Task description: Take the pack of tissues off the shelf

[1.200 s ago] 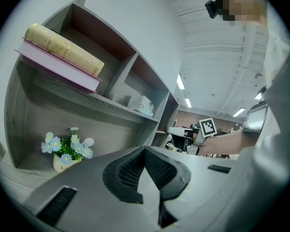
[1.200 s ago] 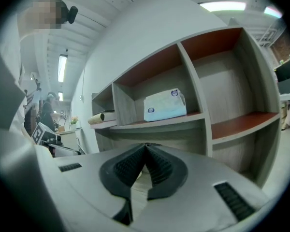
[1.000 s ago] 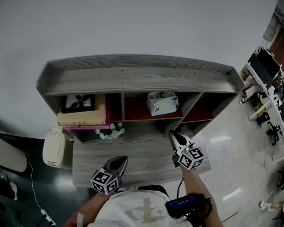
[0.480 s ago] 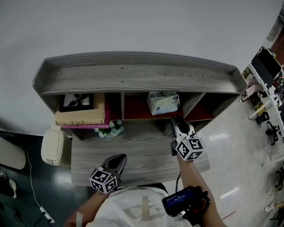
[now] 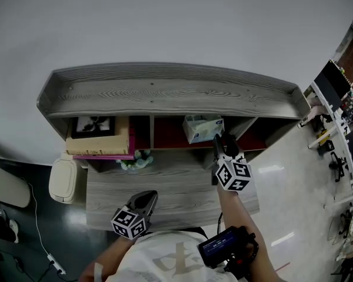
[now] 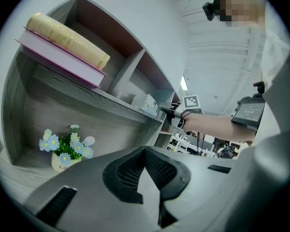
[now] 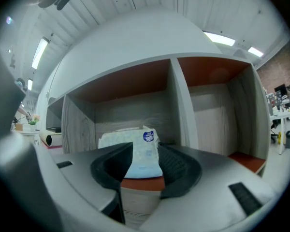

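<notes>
The right gripper (image 7: pixel 145 151) has its two jaws spread wide, having just been opening. The one pack of tissues (image 5: pixel 202 128) shows in line between them, yet farther in; the pads do not press on it. The pack stands near the front edge of the middle compartment (image 5: pixel 167 138), with open red floor to its left and the divider close on its right. The left gripper (image 6: pixel 145 151) hangs low over the lower ledge (image 5: pixel 170 187), its jaws pressed together at the tips with nothing between them. The one shelf (image 5: pixel 165 93) has three compartments in a row under a long top board. The left compartment holds two stacked books, a yellowish book (image 5: pixel 100 144) on a pink book (image 5: pixel 103 156), with one framed picture (image 5: pixel 94 126) on top. One small pot of flowers (image 6: pixel 65 146) sits below them. One pale bin (image 5: pixel 63 181) stands on the floor just beside the shelf's left end.
</notes>
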Tool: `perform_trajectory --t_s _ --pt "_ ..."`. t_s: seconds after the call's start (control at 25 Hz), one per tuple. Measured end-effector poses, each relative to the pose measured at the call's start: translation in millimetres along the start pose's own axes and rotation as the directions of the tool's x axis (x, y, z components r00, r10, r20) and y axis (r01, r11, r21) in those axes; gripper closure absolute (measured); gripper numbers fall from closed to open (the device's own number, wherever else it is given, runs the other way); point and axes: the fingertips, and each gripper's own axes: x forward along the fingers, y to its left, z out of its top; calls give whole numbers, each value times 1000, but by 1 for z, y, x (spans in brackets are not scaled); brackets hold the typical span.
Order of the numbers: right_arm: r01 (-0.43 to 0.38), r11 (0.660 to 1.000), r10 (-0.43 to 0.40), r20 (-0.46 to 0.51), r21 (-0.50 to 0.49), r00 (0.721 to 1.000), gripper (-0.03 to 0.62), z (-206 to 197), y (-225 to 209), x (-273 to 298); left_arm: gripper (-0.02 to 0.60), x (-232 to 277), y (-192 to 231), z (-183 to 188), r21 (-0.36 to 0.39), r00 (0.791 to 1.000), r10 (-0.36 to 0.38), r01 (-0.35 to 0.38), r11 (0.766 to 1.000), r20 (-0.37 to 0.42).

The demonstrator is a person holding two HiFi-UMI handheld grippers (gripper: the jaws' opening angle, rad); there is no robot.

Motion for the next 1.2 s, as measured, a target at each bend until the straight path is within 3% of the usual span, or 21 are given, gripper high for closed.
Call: perform_trajectory --t_s 0.6,0.8,0.92,1.2 --pt "160 986 -163 -49 -51 985 424 -7 -18 26 571 5 10 -6 -22 1000 9 -9 1000 -24" --pt "164 985 -168 -90 -46 982 425 -13 -19 34 571 6 11 -7 -23 999 7 -8 1000 -35" --pt "164 985 -168 -111 -48 979 501 -18 -22 36 571 5 12 -7 -25 999 9 -10 1000 -37" --pt "140 990 -143 -104 -31 984 568 -22 -24 29 571 2 12 -10 -31 999 18 -19 999 -45"
